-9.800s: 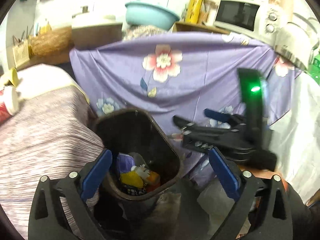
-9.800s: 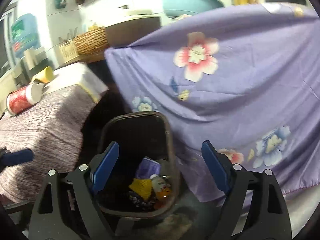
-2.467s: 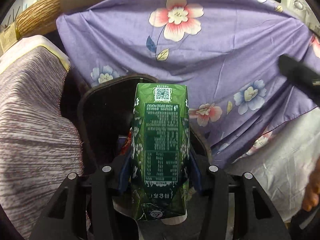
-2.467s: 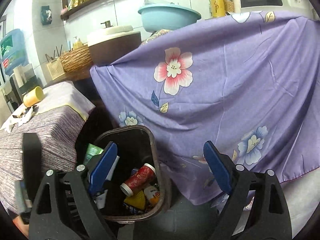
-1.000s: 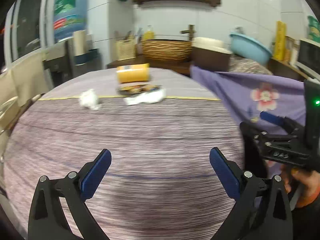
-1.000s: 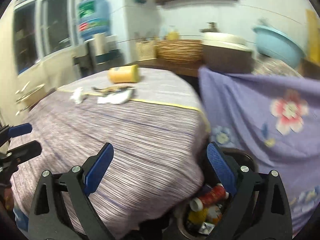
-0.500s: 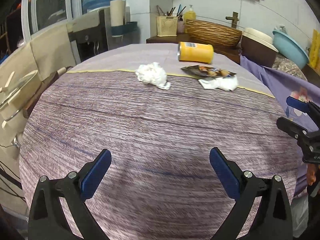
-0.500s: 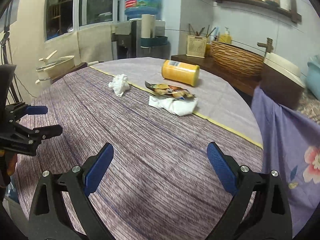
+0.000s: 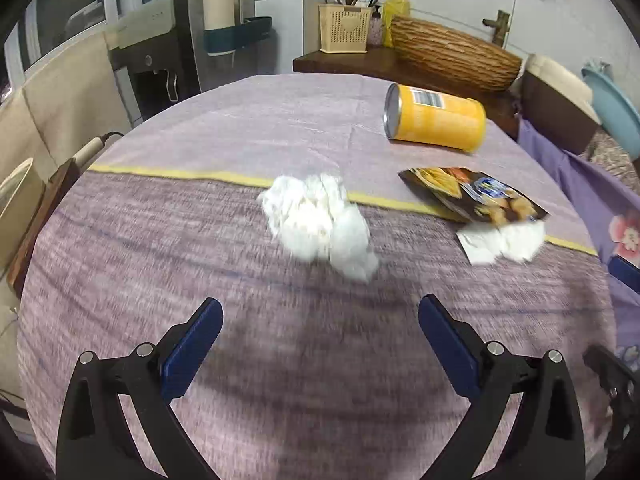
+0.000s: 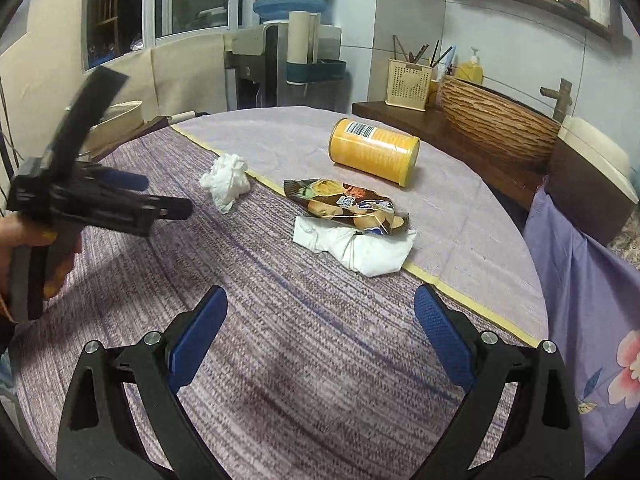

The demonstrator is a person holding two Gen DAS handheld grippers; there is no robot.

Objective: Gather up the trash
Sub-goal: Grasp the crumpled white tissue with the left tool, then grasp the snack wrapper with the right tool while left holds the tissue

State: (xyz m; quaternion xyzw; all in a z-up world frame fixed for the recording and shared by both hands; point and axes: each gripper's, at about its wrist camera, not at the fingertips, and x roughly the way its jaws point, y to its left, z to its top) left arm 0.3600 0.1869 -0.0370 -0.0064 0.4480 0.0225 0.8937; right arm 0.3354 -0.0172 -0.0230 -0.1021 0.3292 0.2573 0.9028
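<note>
Tissue wad ahead of empty, spread left claw.

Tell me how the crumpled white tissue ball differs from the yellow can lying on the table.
The tissue ball is white, soft and irregularly crumpled; the yellow can is a smooth, rigid cylinder with a silver end. The tissue ball sits on the darker striped part of the tablecloth, nearer both grippers; the can lies on its side farther back, beyond the yellow stripe. Both rest loose on the table, held by neither the left gripper nor the right gripper, both open.
</note>
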